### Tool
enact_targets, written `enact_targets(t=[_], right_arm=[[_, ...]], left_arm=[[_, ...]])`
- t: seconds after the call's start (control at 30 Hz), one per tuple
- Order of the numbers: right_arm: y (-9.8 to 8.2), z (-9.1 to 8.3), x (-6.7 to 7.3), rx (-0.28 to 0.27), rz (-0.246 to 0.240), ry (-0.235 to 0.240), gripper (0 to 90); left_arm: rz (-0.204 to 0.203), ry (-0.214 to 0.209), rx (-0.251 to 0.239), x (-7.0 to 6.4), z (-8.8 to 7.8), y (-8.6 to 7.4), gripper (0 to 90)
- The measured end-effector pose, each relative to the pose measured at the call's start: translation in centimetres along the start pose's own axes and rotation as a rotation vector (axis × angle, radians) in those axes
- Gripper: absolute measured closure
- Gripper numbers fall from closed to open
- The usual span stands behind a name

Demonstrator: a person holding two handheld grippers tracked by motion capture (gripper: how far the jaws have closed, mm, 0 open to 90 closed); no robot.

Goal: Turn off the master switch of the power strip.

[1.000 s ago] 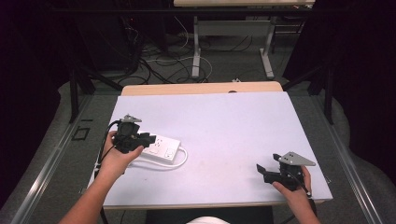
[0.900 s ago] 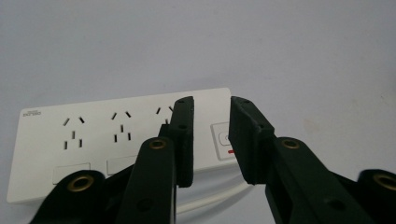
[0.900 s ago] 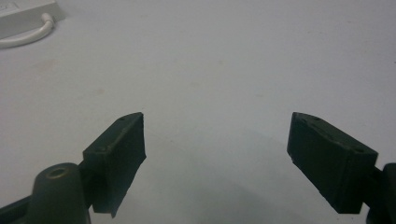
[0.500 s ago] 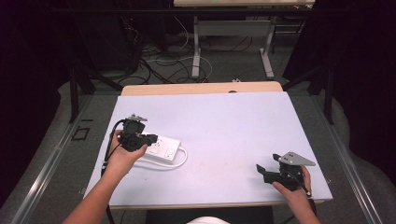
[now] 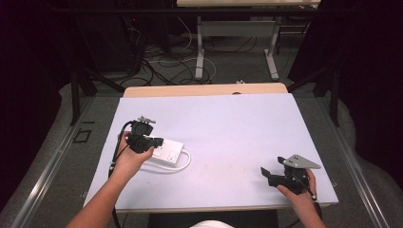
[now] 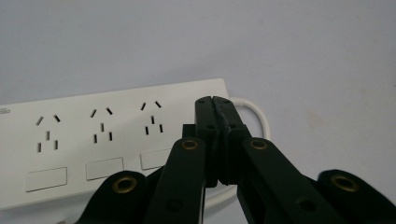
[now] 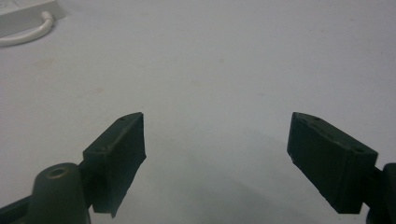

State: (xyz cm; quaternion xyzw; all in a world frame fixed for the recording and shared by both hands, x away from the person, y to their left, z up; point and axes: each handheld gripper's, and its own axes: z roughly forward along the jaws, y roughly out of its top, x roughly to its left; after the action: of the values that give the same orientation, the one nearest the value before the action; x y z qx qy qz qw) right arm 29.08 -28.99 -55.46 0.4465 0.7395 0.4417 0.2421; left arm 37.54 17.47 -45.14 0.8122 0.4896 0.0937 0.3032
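Power strip (image 6: pixel 84 140), left of centre in the high view, probably wants pressing squarely by the closed, empty left gripper (image 6: pixel 215 103) while the right gripper (image 7: pixel 215 163) waits wide open, holding nothing.

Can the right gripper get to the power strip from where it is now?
Probably yes. The right gripper is open near the table's front right corner, and bare surface lies between it and the power strip. The shut left gripper hovers over the strip's left end, which may crowd that end.
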Motion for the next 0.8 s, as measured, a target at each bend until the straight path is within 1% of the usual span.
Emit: enact_targets(t=[0.1,0.13,0.17,0.2,0.23,0.27,0.47,0.53,0.57,0.6,0.73,0.8], right_arm=[[0.0,0.0,0.0,0.001,0.004,0.007,18.4],[0.0,0.0,0.0,0.001,0.003,0.008,18.4],[0.0,0.0,0.0,0.001,0.004,0.008,18.4],[0.0,0.0,0.0,0.002,0.001,0.008,18.4],[0.0,0.0,0.0,0.002,0.001,0.008,18.4],[0.0,0.0,0.0,0.002,0.001,0.008,18.4],[0.0,0.0,0.0,0.004,0.003,0.005,18.4],[0.0,0.0,0.0,0.004,0.001,0.007,18.4],[0.0,0.0,0.0,0.003,0.003,0.006,18.4],[0.0,0.1,0.0,-0.002,0.003,0.003,18.4],[0.0,0.0,-0.1,0.004,0.002,0.007,18.4],[0.0,0.0,-0.1,0.003,0.0,0.009,18.4]], left_arm=[[0.0,-0.002,0.008,-0.1,0.4,0.0,90.0],[0.007,-0.005,0.009,-0.1,0.6,0.0,90.0],[0.002,-0.005,0.013,-0.2,0.7,0.0,90.0],[0.006,-0.01,0.022,-0.2,0.8,0.0,90.0],[0.005,-0.005,0.021,-0.3,1.0,-0.1,90.0],[0.014,-0.012,0.03,-0.3,1.2,-0.1,90.0],[0.02,-0.014,0.05,-0.5,2.2,-0.2,90.0],[0.012,-0.006,0.051,-0.6,2.6,-0.2,90.0],[0.016,-0.011,0.054,-0.6,2.7,-0.2,90.0],[0.001,-0.008,0.054,-0.7,2.9,-0.2,90.0],[0.016,-0.015,0.061,-0.9,3.4,-0.2,90.0],[0.028,-0.011,0.07,-1.0,3.6,-0.2,90.0]])
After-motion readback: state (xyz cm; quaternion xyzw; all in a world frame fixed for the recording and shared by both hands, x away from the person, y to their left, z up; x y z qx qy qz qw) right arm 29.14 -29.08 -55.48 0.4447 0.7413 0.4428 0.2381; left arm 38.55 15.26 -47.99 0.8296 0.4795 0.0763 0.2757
